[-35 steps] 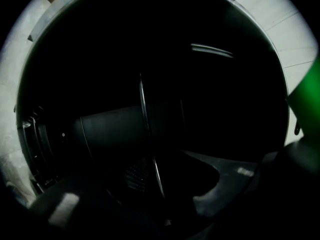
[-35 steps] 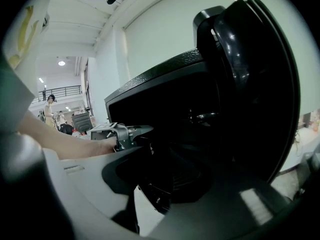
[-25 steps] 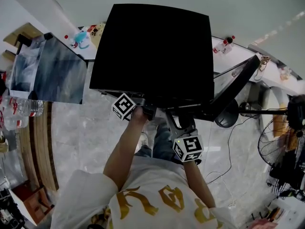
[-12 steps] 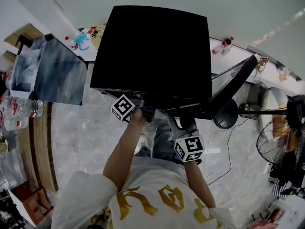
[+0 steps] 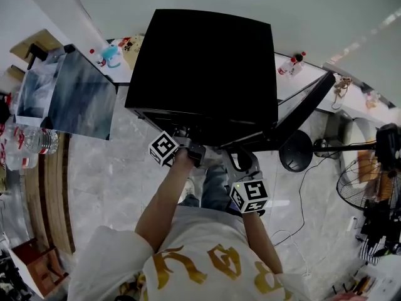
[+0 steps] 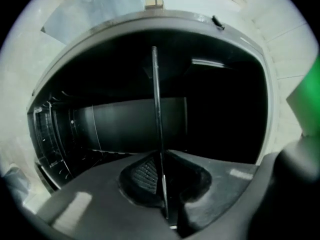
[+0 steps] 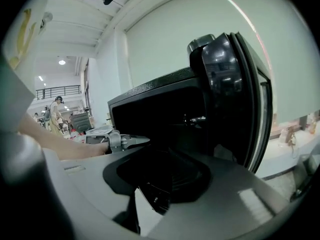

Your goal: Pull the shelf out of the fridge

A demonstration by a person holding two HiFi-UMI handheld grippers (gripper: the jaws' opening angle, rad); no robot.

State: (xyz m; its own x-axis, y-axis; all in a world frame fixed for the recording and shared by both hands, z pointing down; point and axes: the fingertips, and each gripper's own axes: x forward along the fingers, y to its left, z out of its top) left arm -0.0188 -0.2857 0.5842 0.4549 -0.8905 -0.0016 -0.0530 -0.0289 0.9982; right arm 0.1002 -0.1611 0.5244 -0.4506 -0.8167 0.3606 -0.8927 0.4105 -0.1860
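A pale stone floor [image 5: 106, 174] and a white wall surround one black fridge [image 5: 207, 68]. Its single door [image 5: 307, 108] is swung open at 3 o'clock in the head view.

One shelf [image 6: 156, 99] shows, and it is inside the fridge. In the left gripper view it is edge-on, a thin line running from 12 to 6 o'clock through the dark interior. That line passes straight between the jaws of the left gripper [image 6: 161, 156], which are pressed together on the shelf's front edge, so this gripper pinches the shelf. Seen from the head, the shelf lies at 12 o'clock from that gripper, flat and reaching back into the cabinet. Its front edge runs 9 to 3 across the mouth.

The pull therefore has to come straight back toward 6 o'clock, toward the person, in line with the side rails. A slanted pull would probably jam the shelf.

There are two grippers. The right gripper [image 7: 162, 176] hangs outside the mouth, at about 4 o'clock from the left one and near the door. Its jaws have just been closing but stand apart, with nothing between them. The left is clearly the nearer one and has the shelf. The right is free to steady the far side.
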